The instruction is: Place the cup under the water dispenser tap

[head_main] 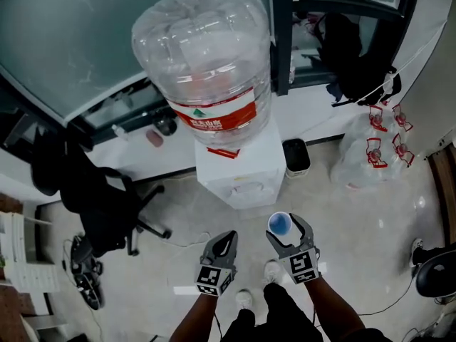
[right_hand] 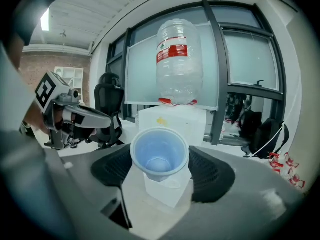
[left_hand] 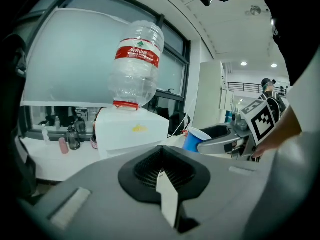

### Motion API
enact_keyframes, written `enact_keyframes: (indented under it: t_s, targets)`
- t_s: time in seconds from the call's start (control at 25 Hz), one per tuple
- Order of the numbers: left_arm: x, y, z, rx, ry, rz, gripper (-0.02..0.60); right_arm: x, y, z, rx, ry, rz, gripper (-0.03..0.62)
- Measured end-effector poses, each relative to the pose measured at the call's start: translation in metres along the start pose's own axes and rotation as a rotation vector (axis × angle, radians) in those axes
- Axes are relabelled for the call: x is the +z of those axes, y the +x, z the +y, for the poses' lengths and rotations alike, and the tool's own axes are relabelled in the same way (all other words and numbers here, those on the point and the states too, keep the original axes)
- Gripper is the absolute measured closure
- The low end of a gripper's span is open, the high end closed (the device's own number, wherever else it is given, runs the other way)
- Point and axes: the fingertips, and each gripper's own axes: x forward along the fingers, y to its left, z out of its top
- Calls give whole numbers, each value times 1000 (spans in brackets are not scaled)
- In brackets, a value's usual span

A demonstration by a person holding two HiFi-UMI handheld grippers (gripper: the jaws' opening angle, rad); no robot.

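A blue plastic cup stands upright between the pads of my right gripper, which is shut on it; the cup is empty inside. The white water dispenser, with a large clear bottle upside down on top, stands on the floor just ahead of both grippers. The tap itself is not visible. My left gripper hovers to the left of the cup, its jaws shut with nothing in them. In the left gripper view the cup shows at the right, beside the dispenser.
A black office chair stands left of the dispenser, a black bin on its right. Plastic bags and a black backpack are at the right. A white window ledge with small bottles runs behind. Cables lie on the floor.
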Motion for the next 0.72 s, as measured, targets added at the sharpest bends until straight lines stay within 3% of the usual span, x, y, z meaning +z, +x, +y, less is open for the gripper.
enact_keyframes:
  t_s: [0.36, 0.72]
  targets:
    - [-23, 24, 19, 79, -36, 20, 565, -39, 49, -17, 30, -23, 66, 244]
    - [-56, 39, 18, 85, -61, 19, 565, -83, 88, -17, 37, -85, 107, 244]
